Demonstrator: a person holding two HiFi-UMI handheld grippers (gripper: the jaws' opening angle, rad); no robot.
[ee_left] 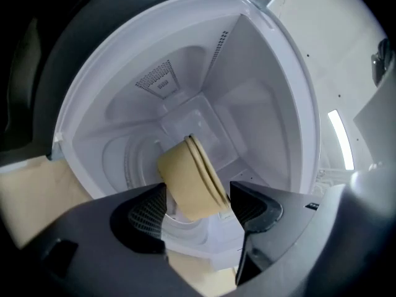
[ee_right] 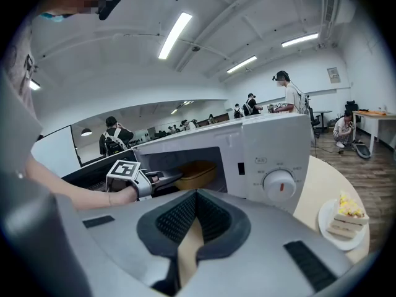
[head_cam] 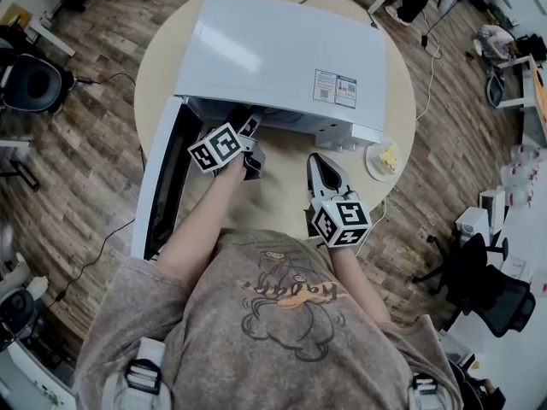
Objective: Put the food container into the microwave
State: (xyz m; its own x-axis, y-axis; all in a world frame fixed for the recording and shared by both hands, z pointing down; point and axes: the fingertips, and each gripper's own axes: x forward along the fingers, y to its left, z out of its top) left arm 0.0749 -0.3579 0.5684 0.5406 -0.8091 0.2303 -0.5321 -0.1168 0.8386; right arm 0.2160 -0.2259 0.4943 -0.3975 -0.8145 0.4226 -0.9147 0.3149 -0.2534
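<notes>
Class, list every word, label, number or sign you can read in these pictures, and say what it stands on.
No text is readable.
Two stickers on the microwave top: print too small.
Small label above the microwave's dial: blurred.
T-shirt print: lettering unreadable.
Marker cubes: square patterns only, no words.
Wall sign: too small.

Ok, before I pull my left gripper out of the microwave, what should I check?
1. Food container inside the microwave: ok, it sits in the cavity.
2. Left gripper open: ok, jaws stand apart either side of the container.
3. Door open wide: ok.
4. Right gripper out of the way: ok, shut, empty, outside the microwave.
5. Container resting level: cannot tell.
6. Plate clear of the door: ok, it is right of the microwave.
</notes>
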